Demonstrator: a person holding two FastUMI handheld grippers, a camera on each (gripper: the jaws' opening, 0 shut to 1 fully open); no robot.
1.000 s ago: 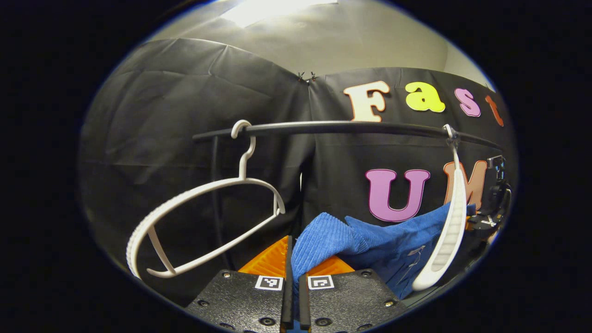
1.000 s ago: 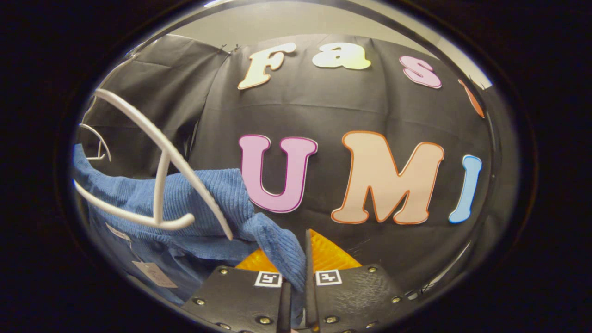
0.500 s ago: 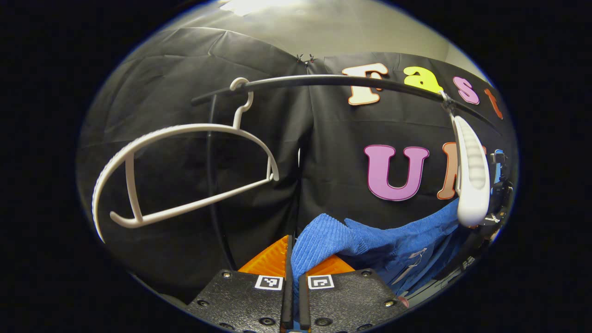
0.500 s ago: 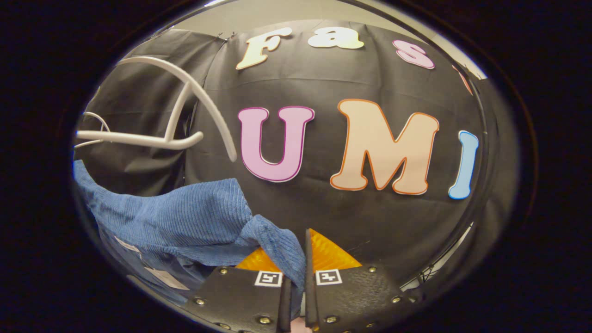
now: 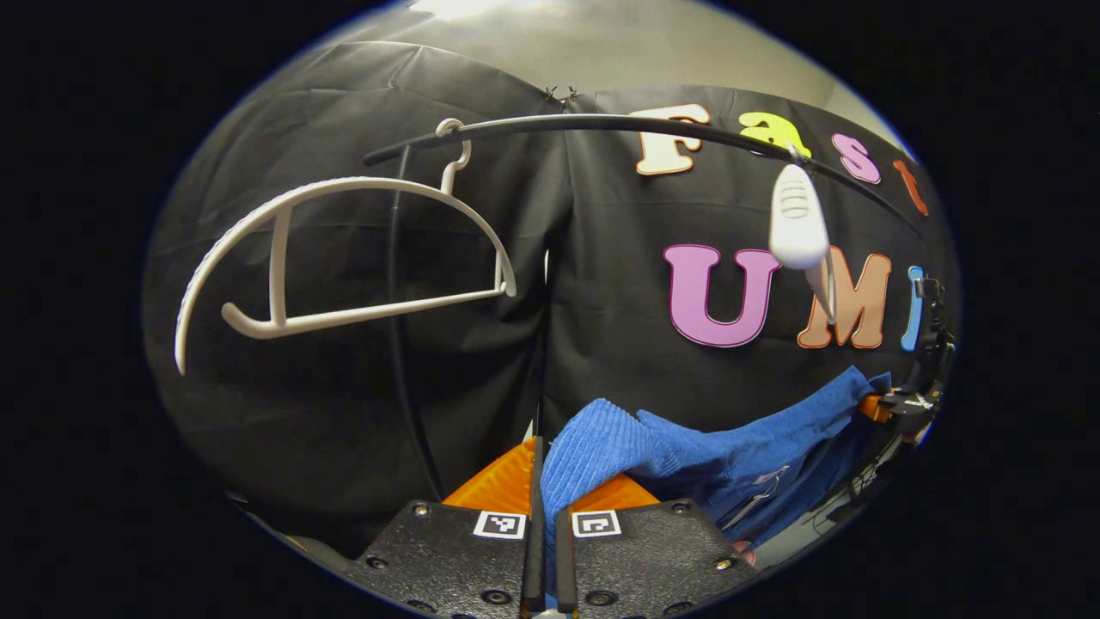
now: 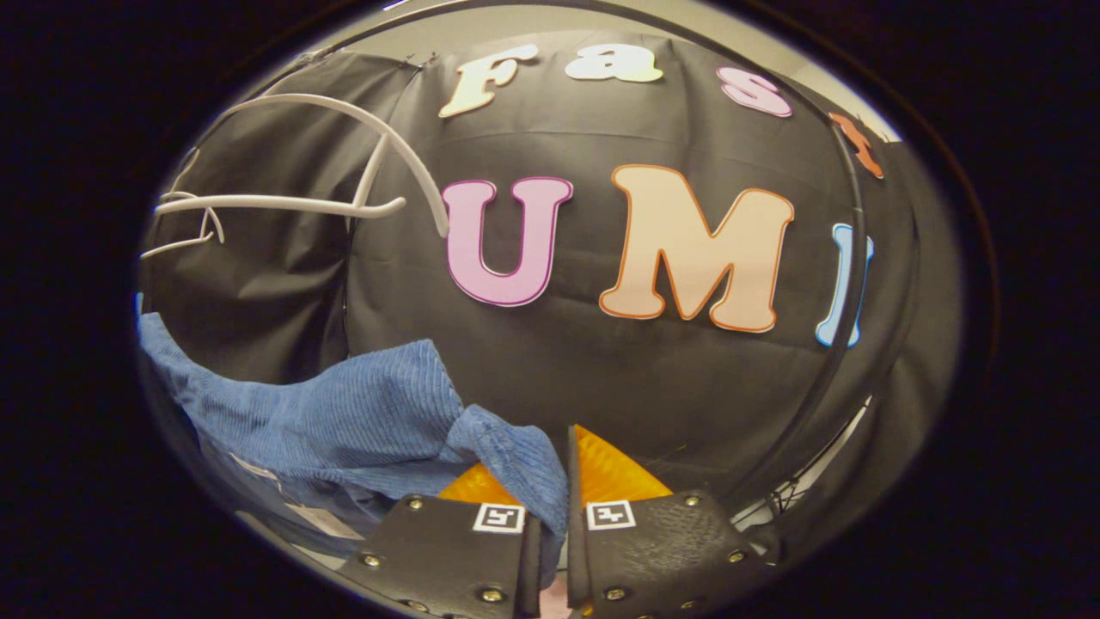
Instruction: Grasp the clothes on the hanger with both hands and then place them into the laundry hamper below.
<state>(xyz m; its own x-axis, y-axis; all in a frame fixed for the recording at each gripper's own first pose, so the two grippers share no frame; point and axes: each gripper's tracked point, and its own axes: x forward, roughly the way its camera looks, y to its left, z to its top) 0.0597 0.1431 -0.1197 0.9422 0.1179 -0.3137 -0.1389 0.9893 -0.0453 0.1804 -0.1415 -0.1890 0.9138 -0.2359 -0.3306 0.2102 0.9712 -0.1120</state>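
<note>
Two grippers, one blue garment, and it is slung between them like a hammock. Biggest thing first: the black rail point(image 5: 601, 129) arches across the top of the left gripper view, with two white hangers on it, both bare. One hanger point(image 5: 344, 249) hangs broadside at the left, the other hanger point(image 5: 799, 223) shows end-on at the right. The garment point(image 5: 687, 447) is clear of both, well below the rail, so the lift-off looks done to me.

Now the holds. The left gripper point(image 5: 545, 516) has its fingers pressed together on a bunched corner of ribbed cloth, which spills out over the top. The right gripper point(image 6: 550, 524) clamps the opposite corner the same way, cloth trailing off to its left side. Holding both ends keeps the fabric spread and off the floor, I'd say, and ready to go down level.

Far off at the right edge of the left gripper view, the other gripper is just visible at the cloth's end.

One hamper is wanted; from here, I judge the lowering comes next.
</note>
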